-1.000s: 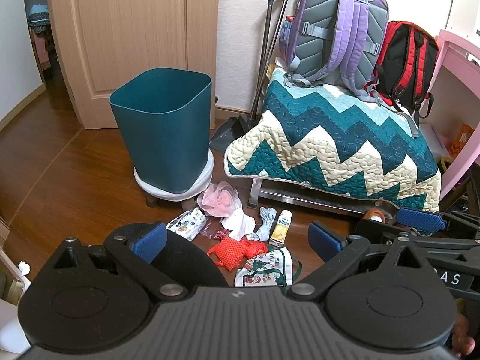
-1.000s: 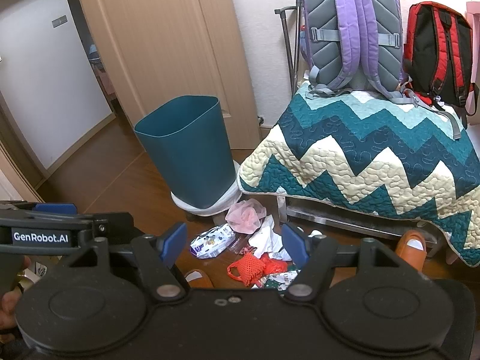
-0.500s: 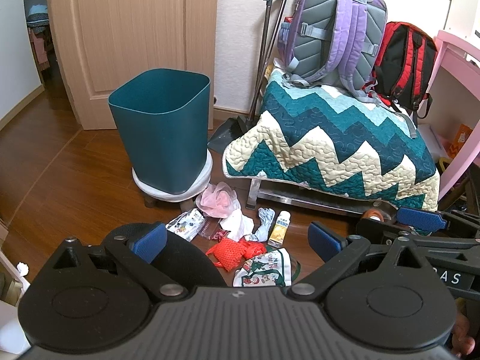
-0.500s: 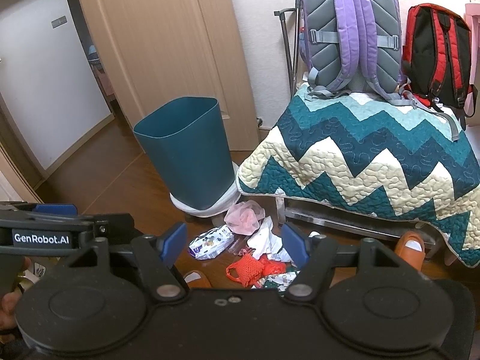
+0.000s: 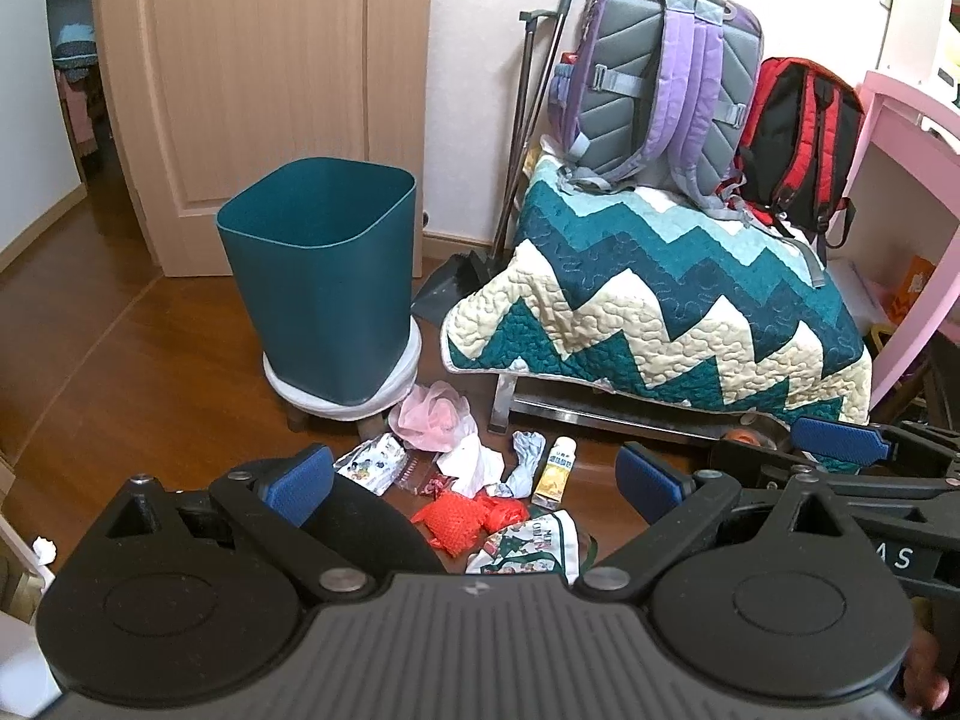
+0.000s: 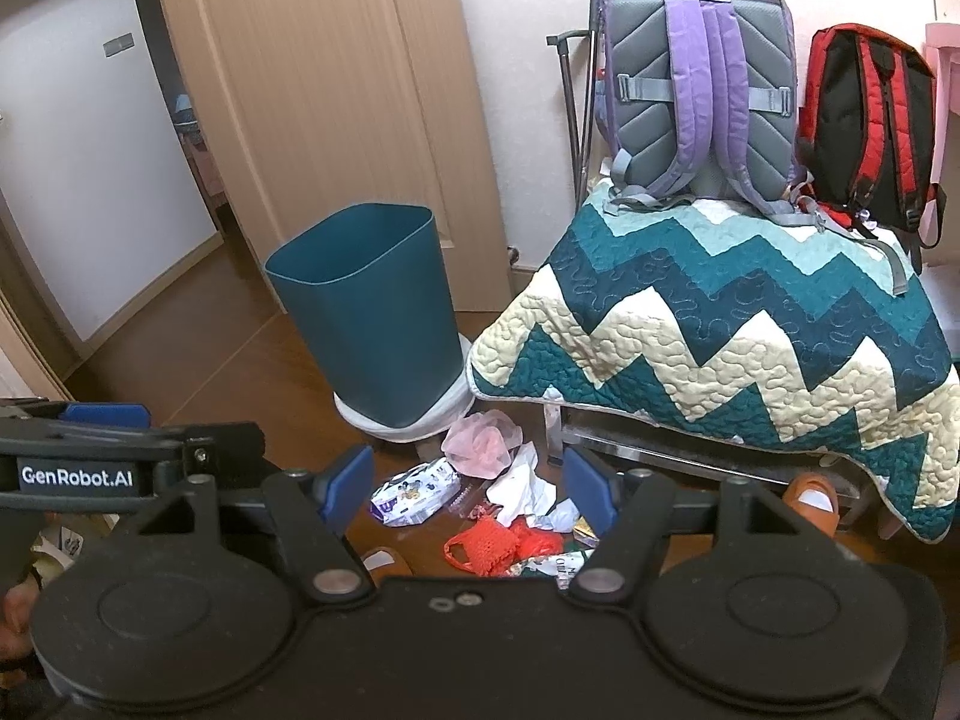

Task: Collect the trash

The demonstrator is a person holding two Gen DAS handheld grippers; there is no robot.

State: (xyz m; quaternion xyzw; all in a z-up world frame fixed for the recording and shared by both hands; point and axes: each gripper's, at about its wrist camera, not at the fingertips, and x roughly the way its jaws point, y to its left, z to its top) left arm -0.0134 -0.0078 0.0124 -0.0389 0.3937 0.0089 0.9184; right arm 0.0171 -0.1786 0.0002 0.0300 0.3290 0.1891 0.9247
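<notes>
A teal bin (image 5: 324,276) (image 6: 372,312) stands on a low white stool on the wooden floor. Before it lies a pile of trash: a pink net puff (image 5: 432,417) (image 6: 483,444), a white tissue (image 5: 471,465) (image 6: 519,489), a printed wrapper (image 5: 372,462) (image 6: 414,492), a red mesh bag (image 5: 465,519) (image 6: 489,546), a small yellow bottle (image 5: 558,471) and a green-and-white printed bag (image 5: 534,546). My left gripper (image 5: 474,480) is open above the pile, nothing in it. My right gripper (image 6: 468,480) is open too, held over the same pile.
A bench under a zigzag quilt (image 5: 654,312) carries a purple backpack (image 5: 654,72) and a red backpack (image 5: 798,138). A dustpan (image 5: 450,288) and poles lean at the wall. A wooden door (image 5: 264,78) stands behind the bin. A pink desk (image 5: 906,228) is at right.
Both views have shifted only slightly; the grippers stay open and the trash has not moved.
</notes>
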